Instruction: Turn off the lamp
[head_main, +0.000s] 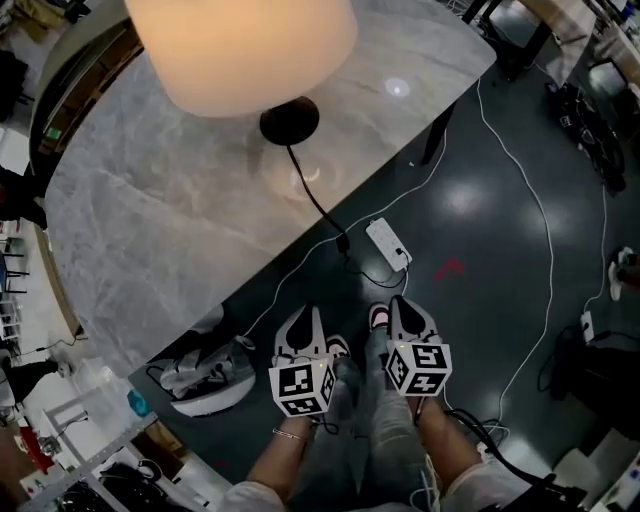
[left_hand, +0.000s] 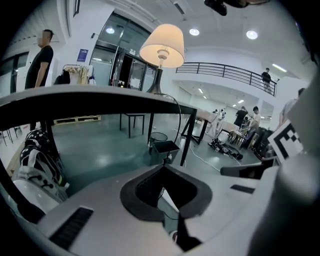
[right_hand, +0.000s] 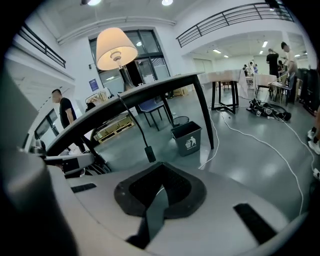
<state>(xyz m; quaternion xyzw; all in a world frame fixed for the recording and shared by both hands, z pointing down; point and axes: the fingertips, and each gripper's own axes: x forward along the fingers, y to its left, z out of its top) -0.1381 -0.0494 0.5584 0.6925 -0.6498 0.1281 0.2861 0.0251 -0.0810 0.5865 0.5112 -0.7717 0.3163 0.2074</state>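
The lamp's lit cream shade (head_main: 240, 50) and its black base (head_main: 289, 120) stand on the grey marble table (head_main: 150, 220). Its black cord runs off the table edge to an inline switch (head_main: 343, 242) hanging beside a white power strip (head_main: 388, 243) on the floor. My left gripper (head_main: 305, 312) and right gripper (head_main: 400, 300) are side by side, low over the dark floor in front of the table, both with jaws together and nothing in them. In the right gripper view the lamp (right_hand: 116, 47) is above and the switch (right_hand: 150, 153) hangs just ahead. The left gripper view shows the lamp (left_hand: 162, 45) on the table.
A grey bag (head_main: 205, 375) lies under the table at the left. A white cable (head_main: 545, 240) snakes over the floor at the right. A dark bin (right_hand: 187, 137) stands beyond the table leg. A person (left_hand: 42, 55) stands far off; my legs are below the grippers.
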